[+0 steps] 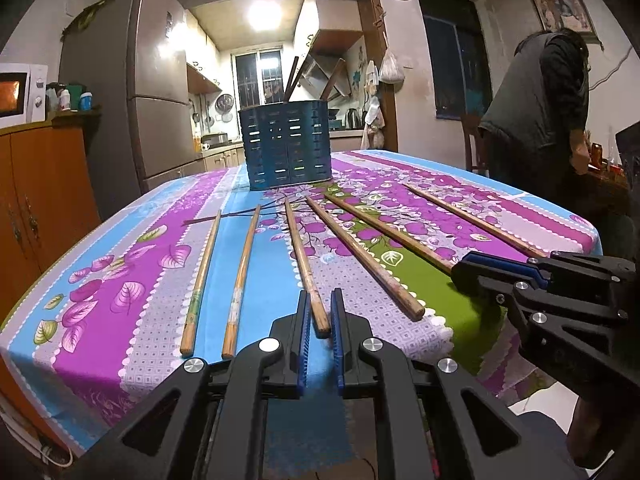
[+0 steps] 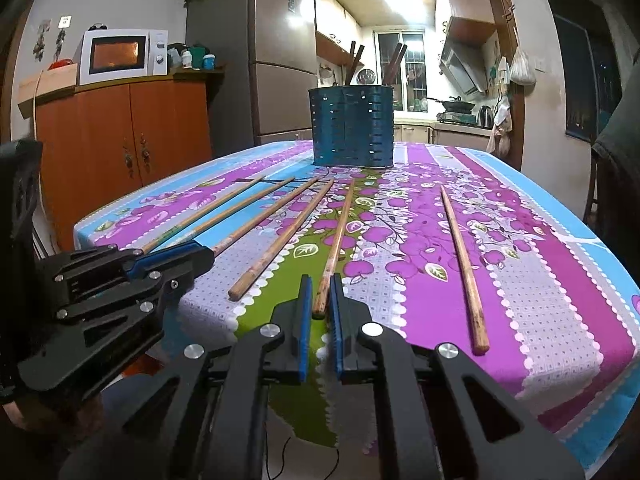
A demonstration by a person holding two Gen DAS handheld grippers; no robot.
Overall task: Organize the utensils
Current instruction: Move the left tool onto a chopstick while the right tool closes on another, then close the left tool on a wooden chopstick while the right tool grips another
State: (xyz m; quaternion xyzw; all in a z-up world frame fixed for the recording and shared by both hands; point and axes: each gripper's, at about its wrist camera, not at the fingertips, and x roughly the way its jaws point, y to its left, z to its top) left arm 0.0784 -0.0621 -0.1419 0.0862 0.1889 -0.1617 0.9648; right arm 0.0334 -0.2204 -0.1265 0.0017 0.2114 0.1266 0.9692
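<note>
Standing upright, blue slotted holder (image 1: 285, 145) contains several dark chopsticks (image 1: 291, 79).

Tablecloth (image 1: 120, 280) patterned in purple, blue, green floral stripes; utensil holder (image 1: 286, 146) coloured dark teal; chopsticks (image 1: 202, 276) brown.

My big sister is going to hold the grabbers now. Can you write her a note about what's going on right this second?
Left hand-held gripper: fingers on either side of the near end of the third chopstick from the left, a small gap showing, not clamped yet.
Right hand-held gripper: the same around the fifth chopstick.
Six chopsticks lie fanned on the flowery tablecloth; the far right one lies apart.
The blue holder stands at the far end of the table with some dark chopsticks already in it.
Left to do: close, lift, drop them into the holder, then fetch the other four.
</note>
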